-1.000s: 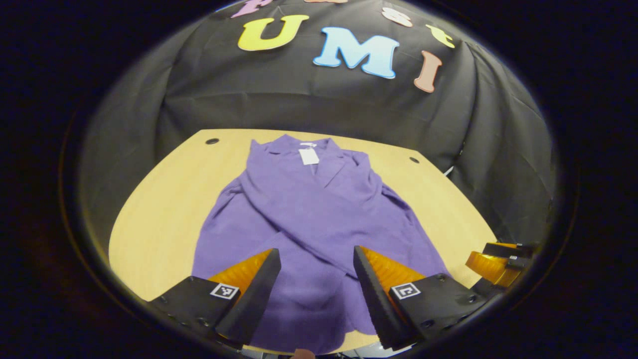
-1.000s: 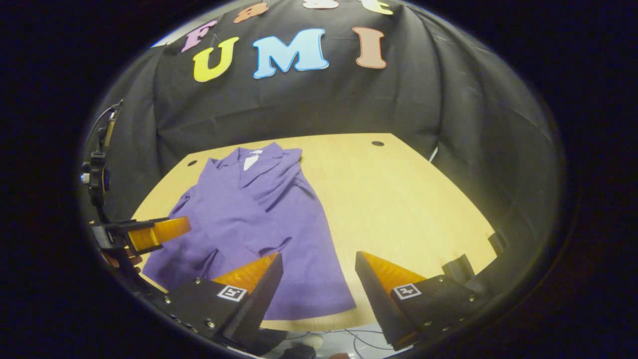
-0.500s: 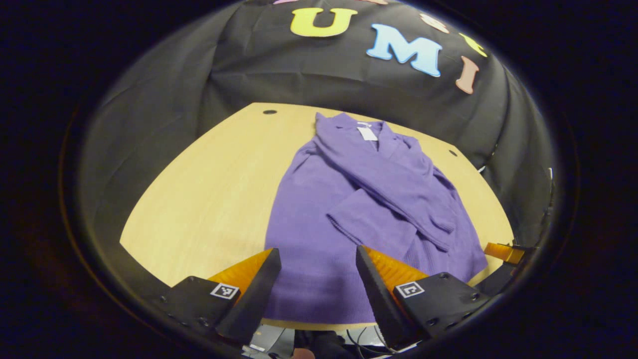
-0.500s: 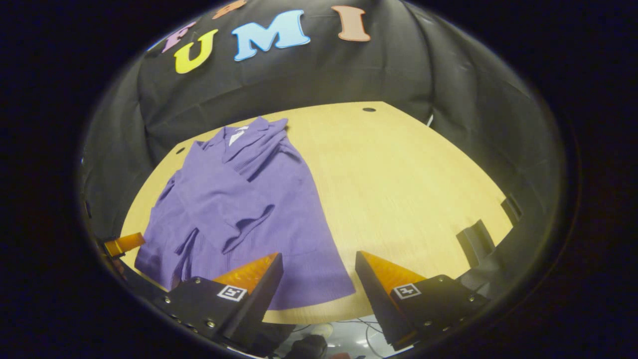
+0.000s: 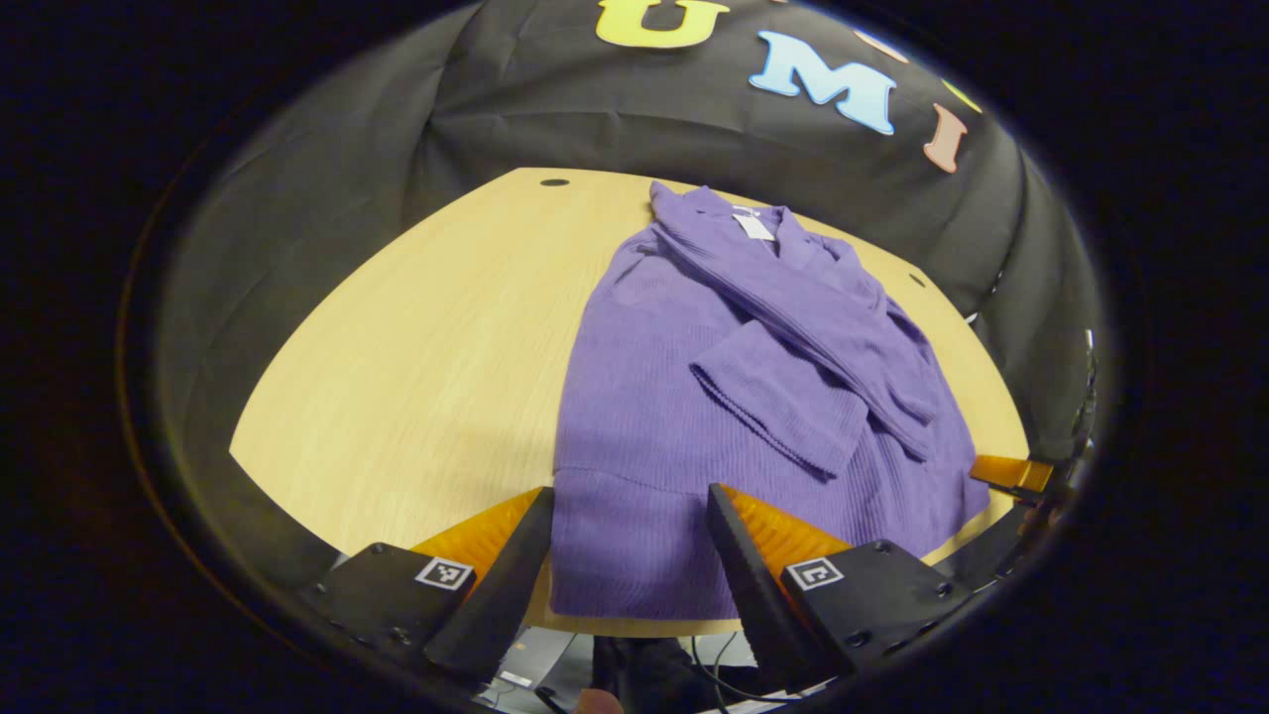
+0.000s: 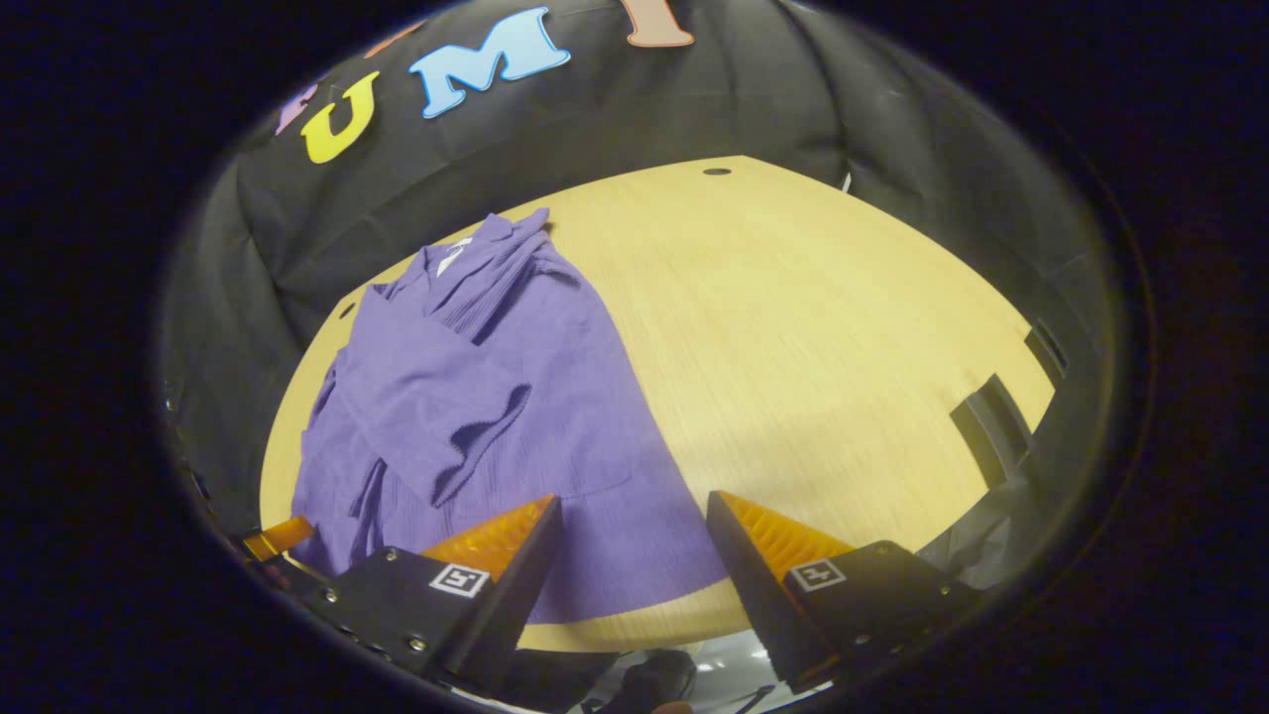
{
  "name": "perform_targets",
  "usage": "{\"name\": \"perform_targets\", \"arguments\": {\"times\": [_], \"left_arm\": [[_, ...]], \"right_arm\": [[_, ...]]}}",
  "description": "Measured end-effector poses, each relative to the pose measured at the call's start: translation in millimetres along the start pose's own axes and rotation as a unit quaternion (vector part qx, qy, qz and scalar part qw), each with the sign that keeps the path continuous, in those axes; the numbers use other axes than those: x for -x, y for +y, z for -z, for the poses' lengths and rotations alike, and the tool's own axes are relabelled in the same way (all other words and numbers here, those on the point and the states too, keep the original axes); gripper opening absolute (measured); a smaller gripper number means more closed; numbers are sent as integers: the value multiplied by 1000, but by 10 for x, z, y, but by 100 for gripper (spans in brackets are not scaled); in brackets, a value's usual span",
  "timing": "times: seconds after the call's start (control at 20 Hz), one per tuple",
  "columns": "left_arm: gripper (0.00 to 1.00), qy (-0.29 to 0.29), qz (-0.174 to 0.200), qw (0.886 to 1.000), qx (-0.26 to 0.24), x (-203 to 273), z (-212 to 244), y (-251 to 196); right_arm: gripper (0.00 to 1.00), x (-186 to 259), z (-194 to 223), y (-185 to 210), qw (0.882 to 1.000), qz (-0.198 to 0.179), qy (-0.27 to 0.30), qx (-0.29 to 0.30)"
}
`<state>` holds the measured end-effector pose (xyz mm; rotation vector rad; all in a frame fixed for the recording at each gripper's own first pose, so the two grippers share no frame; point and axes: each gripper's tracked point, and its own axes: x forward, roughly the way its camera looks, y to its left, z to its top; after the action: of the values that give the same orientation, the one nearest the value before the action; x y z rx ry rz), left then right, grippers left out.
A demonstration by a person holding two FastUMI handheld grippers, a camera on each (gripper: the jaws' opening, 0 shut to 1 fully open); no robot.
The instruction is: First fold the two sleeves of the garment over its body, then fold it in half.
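A purple knit cardigan point(image 5: 684, 397) is laid flat on a light wooden table point(image 5: 416, 337), collar toward the far edge, with both sleeves point(image 5: 783, 397) crossed over its body. In the left gripper view, the left gripper point(image 5: 630, 516) is held wide open above the cardigan's near hem, nothing being gripped between the fingers; the hem's left corner is seen between them, just short of the table's near edge. A broad stretch of bare tabletop is left to that gripper's left, as far as a small round hole point(image 5: 554, 182) near the far corner. In the right gripper view, the right gripper point(image 6: 634, 521) is likewise held wide open and nothing is grasped; the hem's right corner point(image 6: 684, 565) is seen between its fingers, and bare wood is spread to its right and ahead. A white tag point(image 6: 454, 254) is seen inside the collar. The left gripper's fingertip point(image 6: 278, 536) is glimpsed at the far left, beside the hem. No containers are seen on the table.
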<state>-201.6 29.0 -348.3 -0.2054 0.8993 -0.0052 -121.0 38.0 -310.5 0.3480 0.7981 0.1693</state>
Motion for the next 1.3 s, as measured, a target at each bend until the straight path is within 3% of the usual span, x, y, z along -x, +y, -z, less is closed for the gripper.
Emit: {"name": "perform_targets", "arguments": {"times": [0.15,0.35,0.5,0.55,0.6,0.65,0.7,0.8,0.85,0.9,1.0,1.05,1.1,1.3], "left_arm": [[99,3,12,1000,-3,32,42,-178],[99,10,1,999,-40,-12,114,-248],[80,3,-21,996,-81,-49,122,-187],[78,2,-16,997,-81,-52,131,-230],[65,-2,-16,997,-76,-53,113,-234],[58,-4,-17,998,-68,-67,105,-227],[40,-6,-20,998,-62,-69,88,-221],[18,-2,-26,998,-52,-94,75,-248],[19,0,-30,998,-54,-114,80,-298],[11,5,-36,998,-56,-116,82,-324],[11,11,-28,998,-57,-120,87,-353],[11,11,-25,998,-52,-142,54,-386],[7,12,-21,998,-50,-130,60,-419],[7,3,-4,1000,-23,-15,-90,-480]], "right_arm": [[98,-9,38,116,1000,-14,5,14],[99,-22,129,141,996,6,15,90],[95,-29,180,159,988,24,27,149],[87,-35,171,177,989,26,26,147],[86,-39,166,189,990,22,26,139],[70,-45,139,191,992,25,25,123],[55,-48,149,209,992,25,28,117],[55,-77,144,256,993,10,28,112],[33,-50,145,248,996,16,23,85],[11,-81,141,264,997,13,29,71],[11,-121,98,285,998,5,36,53],[4,-80,115,290,998,-2,38,48],[4,-67,104,291,998,-11,41,41],[1,54,-111,354,998,-47,26,9]]}}
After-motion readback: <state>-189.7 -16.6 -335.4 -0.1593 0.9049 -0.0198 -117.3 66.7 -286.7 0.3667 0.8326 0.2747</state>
